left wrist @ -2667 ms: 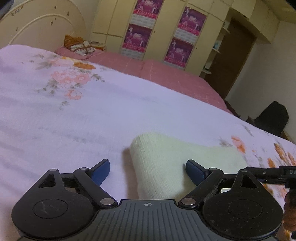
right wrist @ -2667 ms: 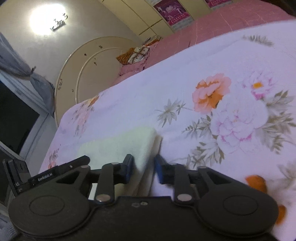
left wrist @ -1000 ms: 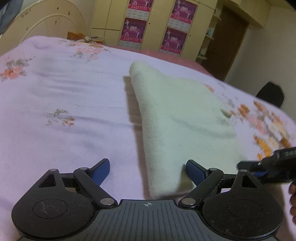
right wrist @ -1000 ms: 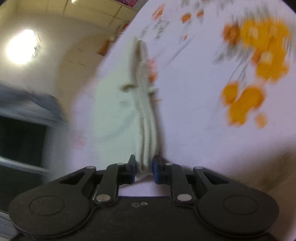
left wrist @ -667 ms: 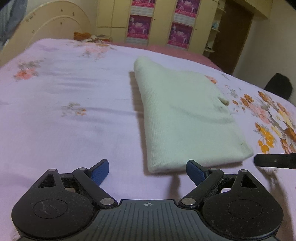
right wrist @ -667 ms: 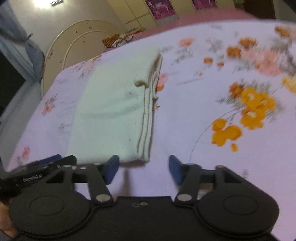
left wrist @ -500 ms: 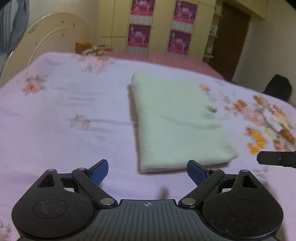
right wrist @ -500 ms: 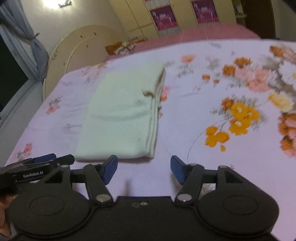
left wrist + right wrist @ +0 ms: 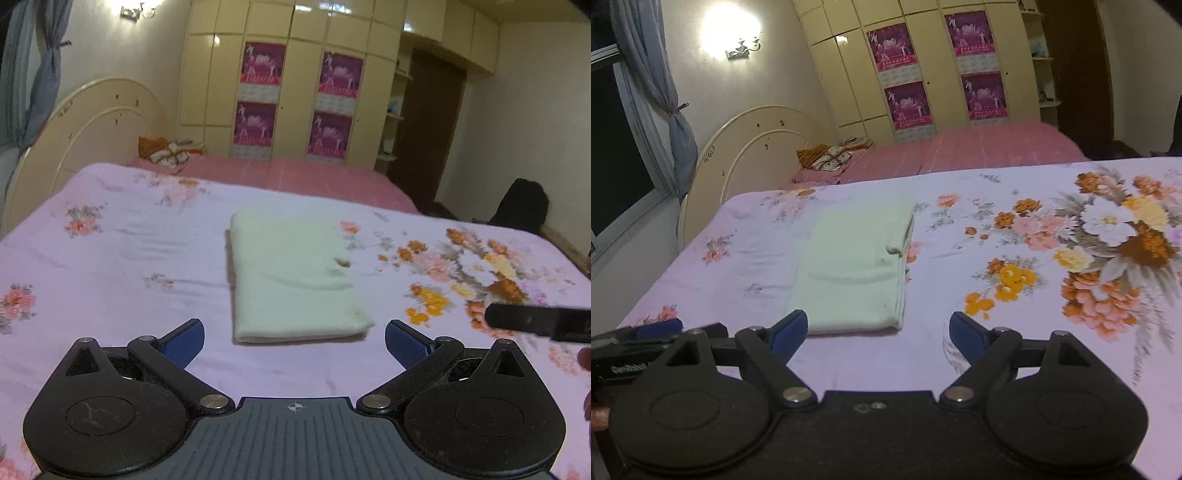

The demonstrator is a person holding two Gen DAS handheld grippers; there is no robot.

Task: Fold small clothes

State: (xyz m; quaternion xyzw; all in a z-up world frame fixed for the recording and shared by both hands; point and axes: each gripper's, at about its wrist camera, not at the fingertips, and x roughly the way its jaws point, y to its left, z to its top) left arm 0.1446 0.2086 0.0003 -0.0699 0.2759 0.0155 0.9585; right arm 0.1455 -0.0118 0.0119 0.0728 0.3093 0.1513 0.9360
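Note:
A pale green folded garment lies flat on the lilac floral bedsheet, a neat rectangle with stacked edges on its right side. It also shows in the right wrist view. My left gripper is open and empty, held above the sheet just short of the garment's near edge. My right gripper is open and empty, near the garment's front right corner. The right gripper's finger shows at the right edge of the left wrist view.
A pink bed with a pile of patterned cloth stands behind. A cream headboard is at the left, wardrobes with posters at the back, a dark chair at the right.
The right gripper let go of the garment's edge and opened. Both grippers pulled back and rose, so the folded garment now lies farther away on the sheet.

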